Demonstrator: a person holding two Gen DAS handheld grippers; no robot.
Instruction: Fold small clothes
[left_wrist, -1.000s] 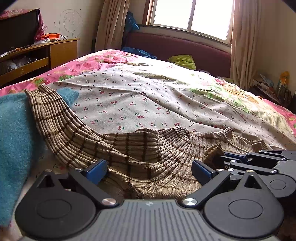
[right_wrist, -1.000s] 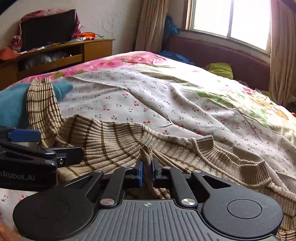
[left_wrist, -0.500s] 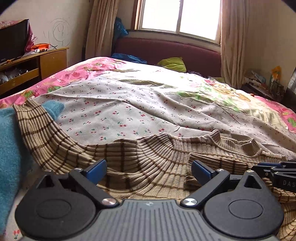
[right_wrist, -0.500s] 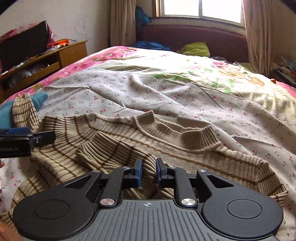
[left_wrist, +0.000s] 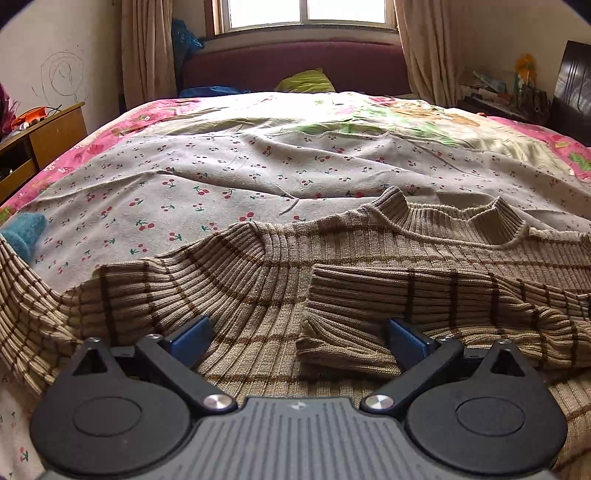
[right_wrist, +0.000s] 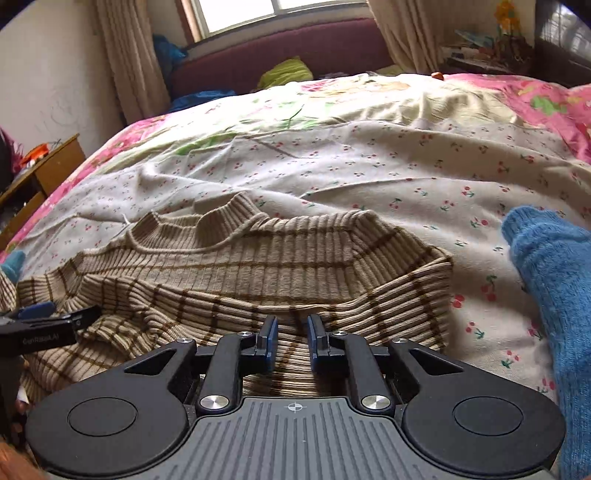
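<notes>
We are holding both grippers low over the near edge of the bed, where the tan ribbed sweater (left_wrist: 280, 280) is lying flat on the cherry-print sheet (left_wrist: 221, 177), its collar (left_wrist: 454, 218) pointing toward the far window. One sleeve (left_wrist: 424, 295) is lying folded across the sweater's chest, its cuff resting just ahead of our left gripper (left_wrist: 299, 338). We are keeping that left gripper's blue-padded fingers (left_wrist: 192, 334) spread wide apart, gripping nothing, with the cuff lying between them on the fabric. Our right gripper (right_wrist: 291, 338) is hovering over the folded sleeve at the sweater's right side; its fingers (right_wrist: 267, 339) are standing a little apart with striped knit showing through the gap, and nothing is being pinched. In the right wrist view the left gripper's tip is showing at the left edge, touching the sweater. A blue fuzzy garment (right_wrist: 554, 295) is lying on the sheet to the right, apart from the sweater, and another bit of blue is peeking out at the left.
</notes>
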